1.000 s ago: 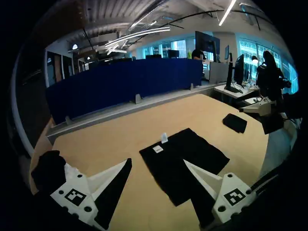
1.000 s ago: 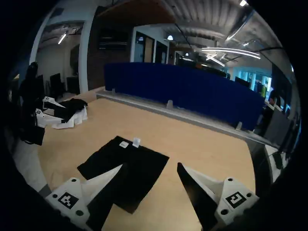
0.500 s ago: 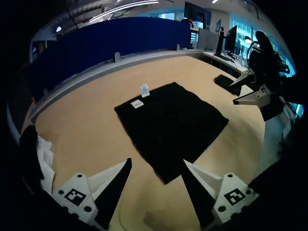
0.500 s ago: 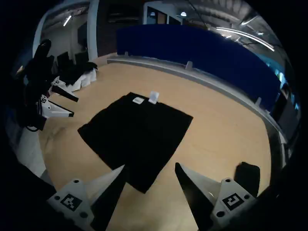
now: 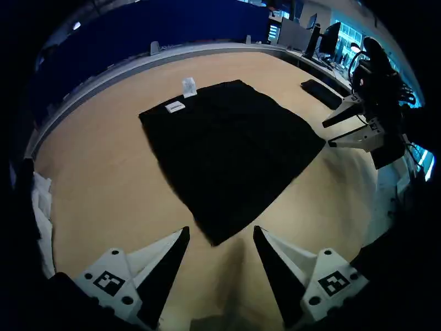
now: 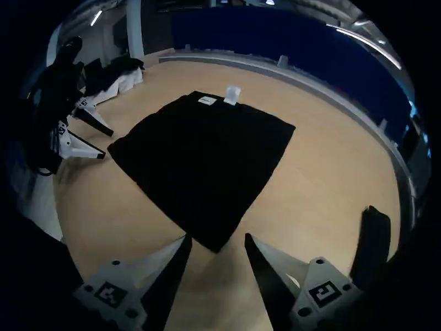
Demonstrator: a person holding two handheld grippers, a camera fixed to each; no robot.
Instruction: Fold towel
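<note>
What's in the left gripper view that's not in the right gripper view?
Left gripper view: the right tool, open, far off past the towel's right side. Right gripper view: the left tool, open, far off past the towel's left side. Both: the black towel spread flat on the wooden table, white tags at its far edge, and a blue wall behind.

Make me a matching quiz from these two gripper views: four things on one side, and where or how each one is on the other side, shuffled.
Things:
1. black towel
2. flat white label
3. blue partition
4. left gripper

Places or states:
A. stands along the far edge of the table
B. spread flat on the table
C. open, fingertips either side of the towel's near corner
D. lies on the towel near its far edge

Pairs: 1-B, 2-D, 3-A, 4-C
</note>
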